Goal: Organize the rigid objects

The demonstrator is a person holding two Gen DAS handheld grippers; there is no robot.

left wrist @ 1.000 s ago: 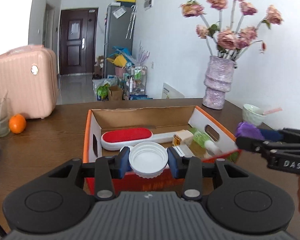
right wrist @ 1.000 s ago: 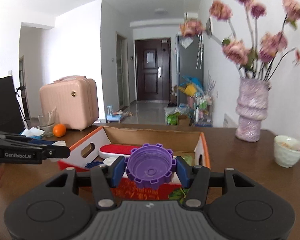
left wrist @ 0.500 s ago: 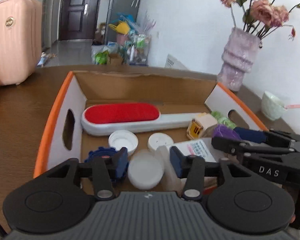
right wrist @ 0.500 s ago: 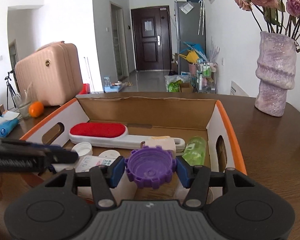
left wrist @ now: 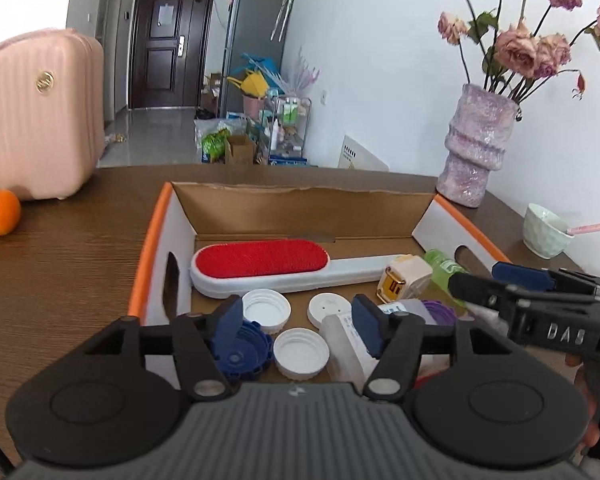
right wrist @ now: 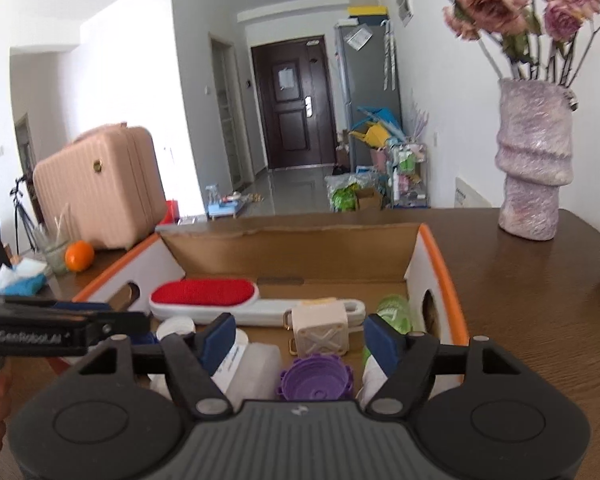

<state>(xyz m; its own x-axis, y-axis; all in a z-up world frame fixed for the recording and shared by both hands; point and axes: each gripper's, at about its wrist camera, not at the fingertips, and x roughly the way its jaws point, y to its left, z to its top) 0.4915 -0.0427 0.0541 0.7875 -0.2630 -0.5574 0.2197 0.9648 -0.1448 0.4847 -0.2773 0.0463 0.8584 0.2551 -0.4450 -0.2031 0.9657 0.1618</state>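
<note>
An orange-rimmed cardboard box [left wrist: 152, 248] [right wrist: 440, 256] holds a red lint brush [left wrist: 260, 260] [right wrist: 204, 292], caps and small items. My left gripper [left wrist: 300, 326] hovers over the box's near side, its jaws opening. A white cap [left wrist: 300, 352] lies loose on the box floor below the gap, clear of both pads. My right gripper [right wrist: 300, 344] also hangs over the box with its jaws opening. The purple cap [right wrist: 316, 376] [left wrist: 440, 310] lies free in the box beneath it. A blue cap [left wrist: 244, 350] sits by the left pad.
On the brown table [left wrist: 60, 264] stand a pink suitcase [left wrist: 40, 120], an orange [left wrist: 0, 212], a purple vase of dried roses [left wrist: 476, 148] and a pale bowl [left wrist: 544, 232]. In the box also lie a cream cube [right wrist: 320, 330], a green bottle [right wrist: 394, 312] and two more white caps [left wrist: 266, 306].
Both grippers moved forward and down over the box and opened. The white cap dropped from the left one and the purple cap from the right; both lie in the box.
</note>
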